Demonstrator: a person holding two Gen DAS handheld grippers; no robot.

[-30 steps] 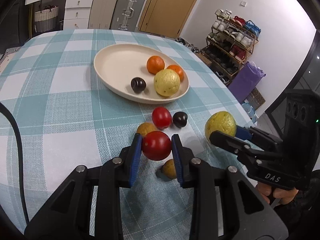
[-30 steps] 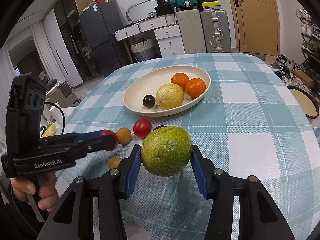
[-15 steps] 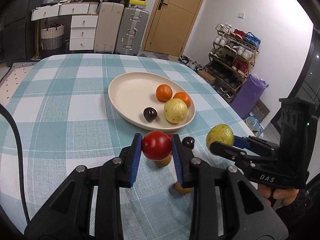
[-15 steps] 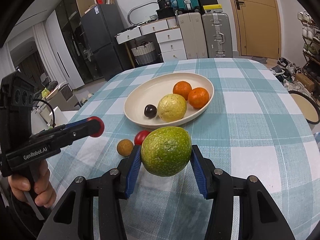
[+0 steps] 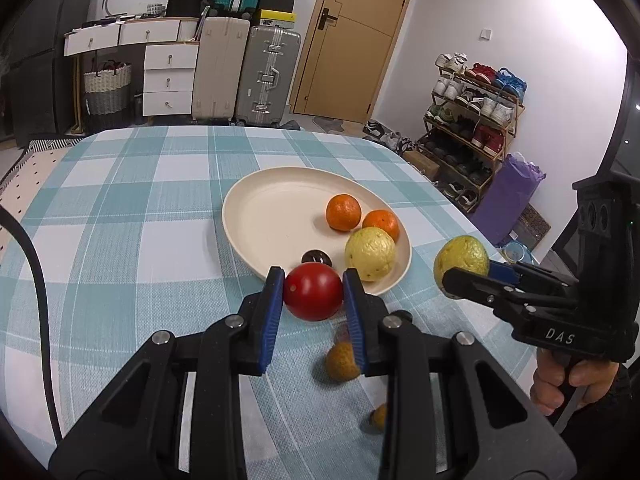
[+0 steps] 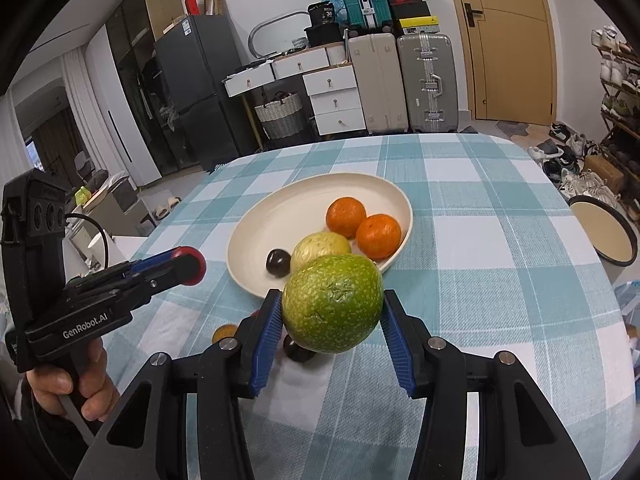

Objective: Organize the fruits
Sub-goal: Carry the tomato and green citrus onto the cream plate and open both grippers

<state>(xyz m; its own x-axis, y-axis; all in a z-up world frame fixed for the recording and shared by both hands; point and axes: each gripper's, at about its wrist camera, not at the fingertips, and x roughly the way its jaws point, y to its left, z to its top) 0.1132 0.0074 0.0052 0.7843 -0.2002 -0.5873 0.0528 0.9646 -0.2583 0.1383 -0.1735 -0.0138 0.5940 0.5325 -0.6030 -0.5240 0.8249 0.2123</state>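
Note:
My left gripper (image 5: pixel 313 294) is shut on a red tomato (image 5: pixel 313 297) and holds it above the table, just short of the cream plate (image 5: pixel 276 208). My right gripper (image 6: pixel 330 314) is shut on a green citrus fruit (image 6: pixel 332 308), also lifted, near the plate's front edge (image 6: pixel 248 248). The plate holds two oranges (image 5: pixel 343 213), a yellow fruit (image 5: pixel 370 254) and a dark plum (image 5: pixel 316 257). Small brown fruits (image 5: pixel 340 360) and a dark plum (image 6: pixel 298 352) lie on the checked cloth below the grippers. The right gripper with its fruit (image 5: pixel 461 258) shows at the right of the left wrist view.
The round table has a teal checked cloth (image 5: pixel 120 208). A black cable (image 5: pixel 36 280) runs along its left side. A round stool (image 6: pixel 604 232) stands off the table's right edge. Suitcases, drawers and a shoe rack stand beyond the table.
Both grippers have risen and moved toward the plate with their fruits. The loose fruits on the cloth now sit lower in both views.

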